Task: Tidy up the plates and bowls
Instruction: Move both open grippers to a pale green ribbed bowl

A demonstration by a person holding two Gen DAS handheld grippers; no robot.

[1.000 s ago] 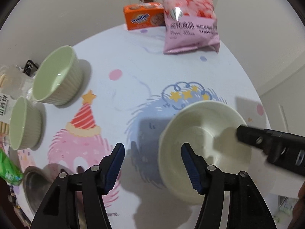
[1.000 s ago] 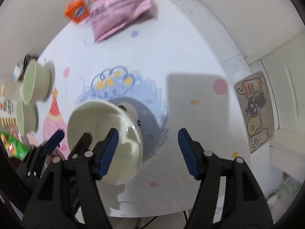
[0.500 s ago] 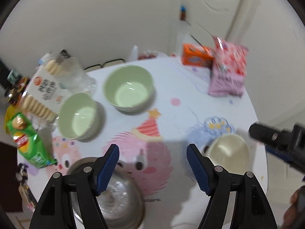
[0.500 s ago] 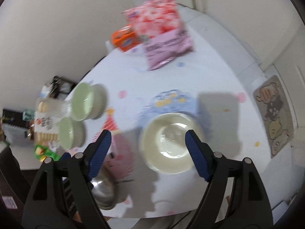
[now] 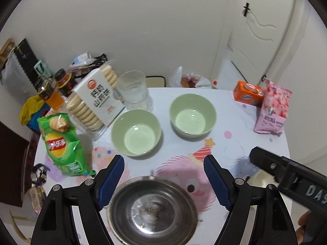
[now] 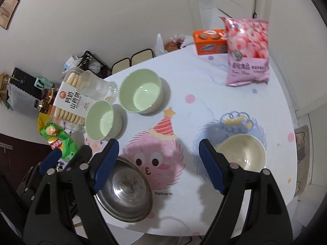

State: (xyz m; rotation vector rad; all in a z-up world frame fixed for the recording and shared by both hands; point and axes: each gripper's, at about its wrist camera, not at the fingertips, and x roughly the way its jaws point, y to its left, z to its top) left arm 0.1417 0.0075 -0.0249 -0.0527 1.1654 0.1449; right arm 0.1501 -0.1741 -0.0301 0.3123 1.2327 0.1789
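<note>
Two grippers are seen above the round table (image 6: 235,106), and both are seen from higher up than one second earlier, so that much more of the table is shown. At that earlier moment the cream bowl (image 6: 241,153) was close between the jaws of the left gripper (image 5: 163,180); it is now free on the near right part of the table, empty, with nothing around it. The jaws of the left gripper have just been opening, and they are spread with nothing held; the steel bowl (image 5: 153,210) is seen below them, on the table. The right gripper (image 6: 157,164) has opened as well within the last second, though its jaws have hardly changed since the half-second frame, and nothing is between its pads.

Four bowls are standing upright on the table. The two green bowls, one at the left (image 5: 136,132) and one at the right (image 5: 193,116), are placed side by side in the middle, near each other but apart, and both are empty. In the steel bowl, at the near edge, some dark crumbs or stains are seen on the bottom. A clear glass (image 5: 133,90) is standing behind the left green bowl, and it seems empty. At the far left a biscuit pack (image 5: 96,100) and a green chips bag (image 5: 61,145) are placed; at the far right an orange box (image 5: 248,94) and a pink snack bag (image 5: 272,110) are placed.
</note>
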